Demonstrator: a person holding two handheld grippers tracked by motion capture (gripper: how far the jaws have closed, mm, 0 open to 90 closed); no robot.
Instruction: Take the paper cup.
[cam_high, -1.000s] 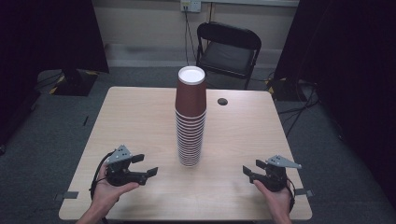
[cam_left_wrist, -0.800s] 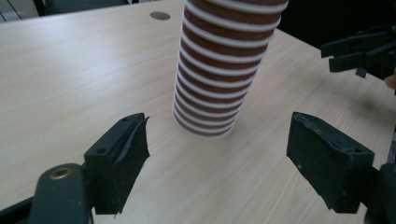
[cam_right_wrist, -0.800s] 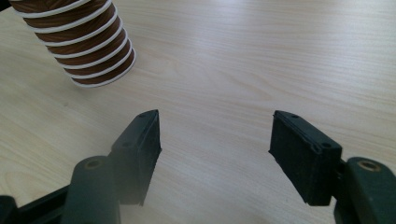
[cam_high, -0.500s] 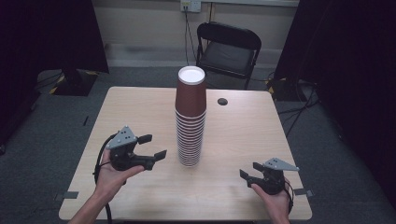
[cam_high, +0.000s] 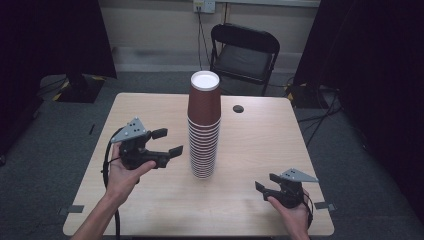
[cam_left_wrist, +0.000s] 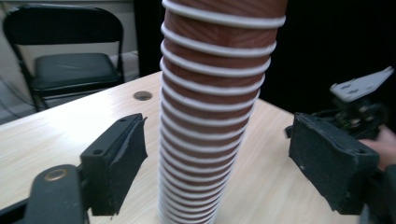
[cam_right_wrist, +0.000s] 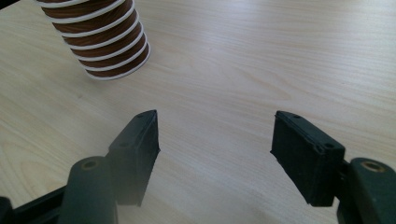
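Note:
A tall stack of brown paper cups (cam_high: 204, 130) with white rims stands upside down at the middle of the table. My left gripper (cam_high: 168, 142) is held above the table just left of the stack and points at it. Its jaws have just been opening, and nothing is between the pads. In the left gripper view the stack (cam_left_wrist: 210, 116) rises close ahead of the left gripper (cam_left_wrist: 217, 130). My right gripper (cam_high: 266, 182) rests low near the front right corner, open and empty. The right gripper view has the stack's base (cam_right_wrist: 100, 42) beyond the right gripper (cam_right_wrist: 215, 121).
The light wooden table (cam_high: 300, 140) has a small dark round hole (cam_high: 238, 108) behind and to the right of the stack. A black folding chair (cam_high: 243, 50) stands behind the table. Dark curtains hang on both sides.
My left hand has lifted off the table and moved toward the cup stack, and its jaws stand wider apart. The right hand has kept still.

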